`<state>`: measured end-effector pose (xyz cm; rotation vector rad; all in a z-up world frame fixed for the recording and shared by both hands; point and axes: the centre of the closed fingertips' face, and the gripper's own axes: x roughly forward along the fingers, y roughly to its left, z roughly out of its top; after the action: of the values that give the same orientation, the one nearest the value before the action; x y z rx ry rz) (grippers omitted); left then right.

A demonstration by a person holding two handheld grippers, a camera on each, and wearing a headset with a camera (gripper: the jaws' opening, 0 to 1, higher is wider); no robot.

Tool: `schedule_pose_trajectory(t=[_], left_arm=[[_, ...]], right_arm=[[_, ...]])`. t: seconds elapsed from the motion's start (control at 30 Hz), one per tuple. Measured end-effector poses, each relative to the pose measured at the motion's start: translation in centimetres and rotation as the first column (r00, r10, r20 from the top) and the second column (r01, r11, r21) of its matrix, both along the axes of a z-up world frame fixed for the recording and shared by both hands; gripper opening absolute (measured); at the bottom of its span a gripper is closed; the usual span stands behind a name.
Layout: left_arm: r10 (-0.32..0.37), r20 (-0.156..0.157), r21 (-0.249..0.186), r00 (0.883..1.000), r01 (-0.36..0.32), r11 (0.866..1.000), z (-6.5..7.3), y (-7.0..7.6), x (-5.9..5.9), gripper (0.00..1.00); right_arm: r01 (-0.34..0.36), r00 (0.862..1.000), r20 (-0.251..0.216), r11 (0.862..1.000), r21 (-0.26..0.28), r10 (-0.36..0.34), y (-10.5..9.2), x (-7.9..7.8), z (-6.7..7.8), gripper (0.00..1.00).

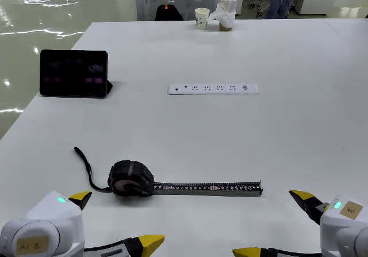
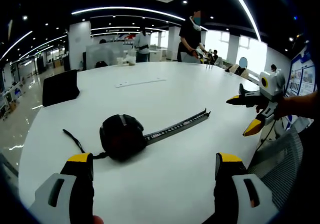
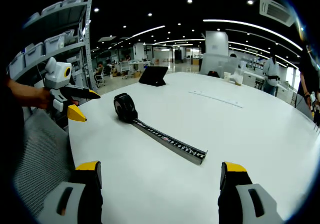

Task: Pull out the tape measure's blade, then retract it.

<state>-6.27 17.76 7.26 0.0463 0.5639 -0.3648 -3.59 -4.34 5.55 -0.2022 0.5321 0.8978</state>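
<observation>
The left claw [image 2: 154, 160] is spread wide with nothing between its yellow-tipped jaws, and it hangs just over the near edge of the white table [image 1: 230, 130]. The right claw [image 3: 160, 167] is spread just as wide and also holds nothing.

The tape measure [image 1: 131, 178] lies on the table ahead of both claws, touched by neither. Its round black case sits just in front of the left claw, a little toward that claw's right jaw. In the left gripper view the case lies between the two jaws and beyond their tips.

The blade [image 1: 207, 187] is extended and lies flat on the table. It runs from the case across toward the right claw. Its end hook [image 1: 260, 188] stops just ahead of the right claw's left jaw, apart from it. In the right gripper view the blade slants away from the hook, near the middle between the jaws, to the case farther off on the left.

A black wrist strap [image 1: 85, 165] trails from the case to the far left of the left claw.

Well beyond both claws a white power strip [image 1: 213, 88] lies across the table. A dark tablet [image 1: 73, 73] stands propped far ahead of the left claw. At the far edge stand a paper cup [image 1: 202, 18] and a clear plastic cup [image 1: 226, 12] with a straw.
</observation>
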Motion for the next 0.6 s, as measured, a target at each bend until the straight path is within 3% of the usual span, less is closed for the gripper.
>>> schedule_pose_trajectory(t=[0.6], left_arm=[[0.059,-0.009,0.001,0.998,-0.059,0.998,-0.3,0.3,1.1,0.99]], right_arm=[[-0.108,0.994,-0.026,0.994,-0.018,0.107,0.0,0.8,-0.9,0.99]])
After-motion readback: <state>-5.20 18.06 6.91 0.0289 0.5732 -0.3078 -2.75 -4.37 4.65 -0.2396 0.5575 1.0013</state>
